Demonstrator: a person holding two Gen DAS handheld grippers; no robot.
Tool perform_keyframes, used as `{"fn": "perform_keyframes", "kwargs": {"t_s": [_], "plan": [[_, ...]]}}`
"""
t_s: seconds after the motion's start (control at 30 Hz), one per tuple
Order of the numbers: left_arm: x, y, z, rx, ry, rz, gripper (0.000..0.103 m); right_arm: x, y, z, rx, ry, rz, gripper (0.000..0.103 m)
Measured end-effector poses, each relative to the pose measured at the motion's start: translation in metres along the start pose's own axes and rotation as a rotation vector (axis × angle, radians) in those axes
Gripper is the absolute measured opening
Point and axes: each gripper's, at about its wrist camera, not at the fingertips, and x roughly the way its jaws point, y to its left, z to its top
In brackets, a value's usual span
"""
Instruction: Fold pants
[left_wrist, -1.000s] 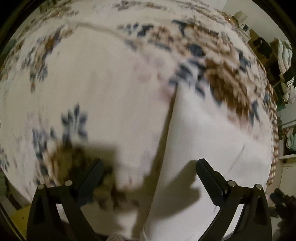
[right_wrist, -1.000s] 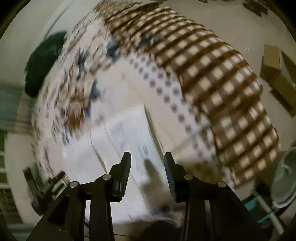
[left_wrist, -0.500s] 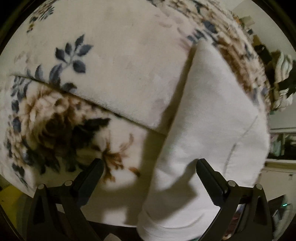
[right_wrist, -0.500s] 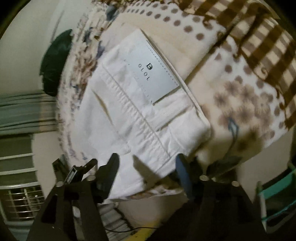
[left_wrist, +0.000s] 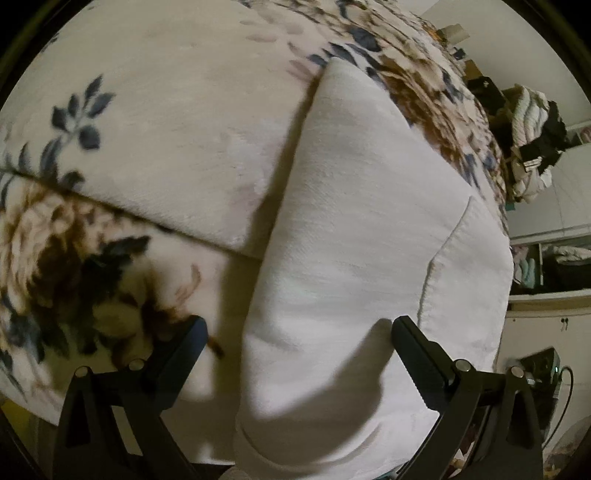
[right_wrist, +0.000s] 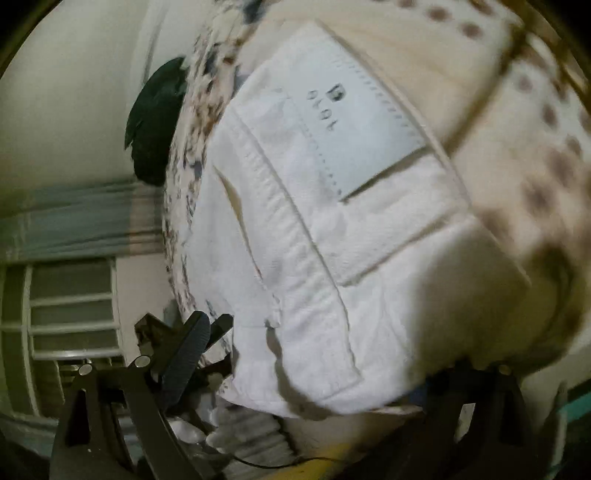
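Right now the white pants (left_wrist: 354, 258) are lying on the floral blanket (left_wrist: 155, 122), long axis running away from the left gripper (left_wrist: 295, 332), whose spread, empty jaws are straddling the near hem, while the right gripper (right_wrist: 314, 354) is gaping wide at the waistband end.

The right gripper's (right_wrist: 321, 354) right finger is hidden behind the white pants (right_wrist: 332, 240), whose near edge blurs between the jaws. Beyond the jaws, the label's (right_wrist: 354, 122) lettering is smeared, unreadable.
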Motion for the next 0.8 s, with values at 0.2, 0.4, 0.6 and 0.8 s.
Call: {"fn": "perform_keyframes", "kwargs": {"t_s": [0.2, 0.4, 0.6, 0.8], "plan": [[0.007, -0.004, 0.006, 0.011, -0.02, -0.021, 0.102, 0.017, -0.01, 0.008, 0.011, 0.005, -0.039, 0.086], [-0.015, -0.005, 0.005, -0.027, -0.053, -0.151, 0.035, 0.003, 0.002, 0.0, 0.053, -0.057, -0.055, 0.033], [-0.051, -0.024, 0.003, -0.003, -0.117, -0.163, 0.021, -0.015, 0.043, -0.006, 0.029, -0.089, -0.111, 0.028], [-0.098, -0.047, 0.015, 0.031, -0.157, -0.133, 0.019, -0.053, 0.1, -0.002, -0.068, -0.082, -0.133, 0.026]]}}
